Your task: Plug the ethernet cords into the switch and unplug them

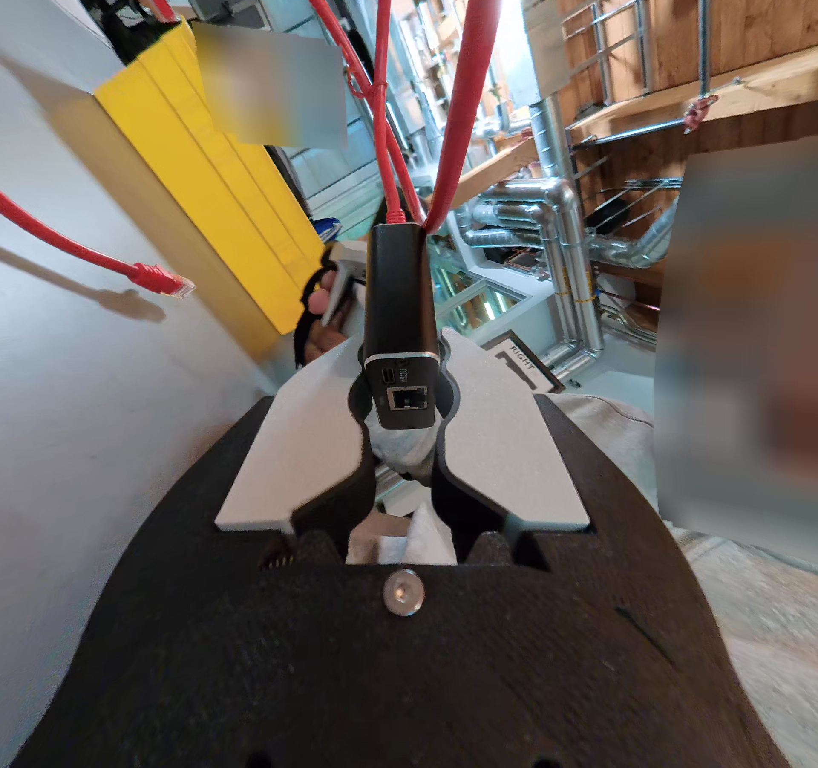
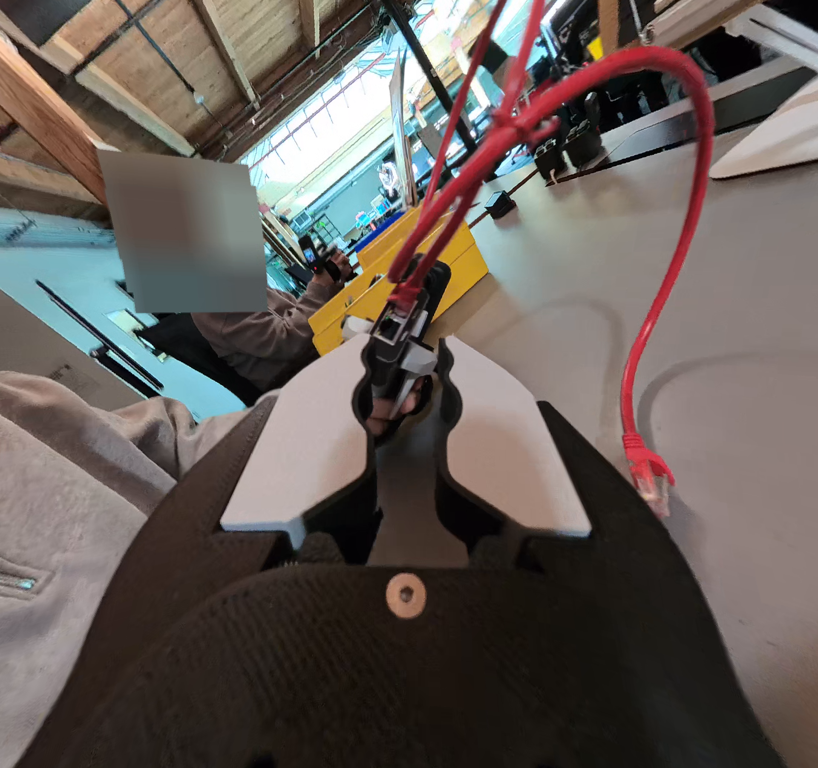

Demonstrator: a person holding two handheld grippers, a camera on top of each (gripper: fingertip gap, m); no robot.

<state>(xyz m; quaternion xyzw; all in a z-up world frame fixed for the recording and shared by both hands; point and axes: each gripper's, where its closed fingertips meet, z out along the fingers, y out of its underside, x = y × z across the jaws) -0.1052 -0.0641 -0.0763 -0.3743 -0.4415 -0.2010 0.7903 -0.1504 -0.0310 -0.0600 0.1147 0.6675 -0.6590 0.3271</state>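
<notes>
- The switch (image 1: 398, 304) is a slim black box with a silver-rimmed end showing one empty port.
- The left gripper (image 1: 400, 375) clamps its near end.
- A red cord (image 1: 384, 96) is plugged into its far end.
- The right gripper (image 2: 400, 375) stands narrow, empty, near the switch (image 2: 398, 335).
- A loose plug (image 2: 648, 474) hangs right, over the table (image 2: 730, 304).

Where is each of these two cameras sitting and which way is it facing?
Left wrist view: on the left gripper, looking along its fingers at the black switch clamped between them; a hand on the far gripper shows beyond.
Right wrist view: on the right gripper, facing the switch's ported end; a grey sleeve shows.
Shared: the switch, the plugged red cord, the loose red plug, the yellow bins.
</notes>
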